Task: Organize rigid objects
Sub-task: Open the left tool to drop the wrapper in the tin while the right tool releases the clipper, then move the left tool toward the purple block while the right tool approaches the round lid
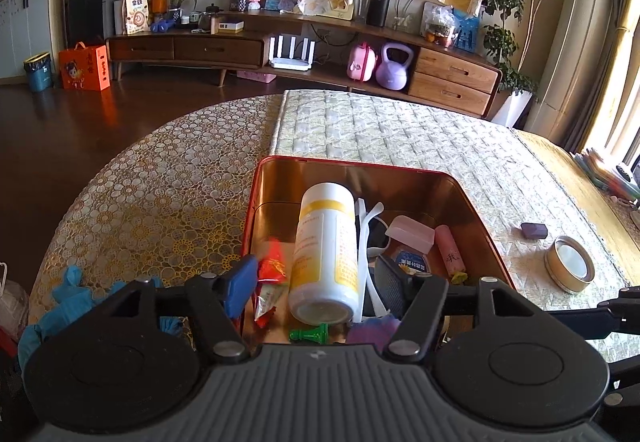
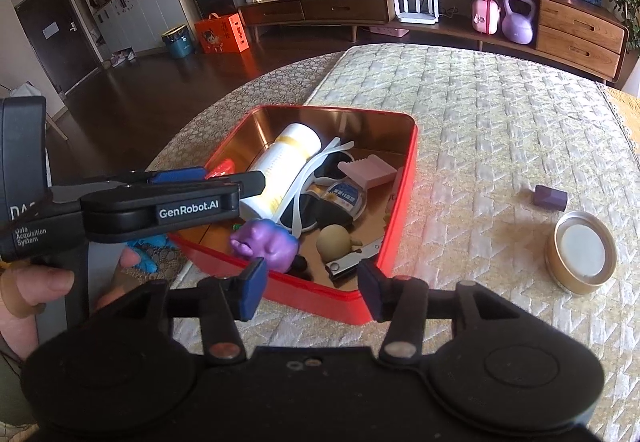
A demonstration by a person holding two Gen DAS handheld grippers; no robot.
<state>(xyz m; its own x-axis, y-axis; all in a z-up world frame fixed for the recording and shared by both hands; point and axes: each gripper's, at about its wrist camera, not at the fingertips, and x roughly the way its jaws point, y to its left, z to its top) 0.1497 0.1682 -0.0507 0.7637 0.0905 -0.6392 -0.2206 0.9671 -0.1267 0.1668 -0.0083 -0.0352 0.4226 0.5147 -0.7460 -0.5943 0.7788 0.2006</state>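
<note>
A red tin (image 1: pixel 476 210) (image 2: pixel 408 178) on the quilted mat holds a white bottle with a yellow band (image 1: pixel 326 246) (image 2: pixel 280 162) lying on its side, white sunglasses (image 2: pixel 316 178), a pink box (image 1: pixel 410 234), a purple figure (image 2: pixel 266 242), a green pawn (image 1: pixel 310 333) and a red packet (image 1: pixel 272 274). My left gripper (image 1: pixel 316 284) (image 2: pixel 224 178) is open over the tin; the bottle lies between its fingers with gaps on both sides. My right gripper (image 2: pixel 313 290) is open and holds nothing, just above the tin's near wall, close to the purple figure.
To the right of the tin, a small purple block (image 2: pixel 551 197) (image 1: pixel 534 231) and a round gold tin with a pale lid (image 2: pixel 585 252) (image 1: pixel 570 268) lie on the mat. Blue gloves (image 1: pixel 72 294) sit at the table's left edge. A hand (image 2: pixel 44 282) holds the left gripper.
</note>
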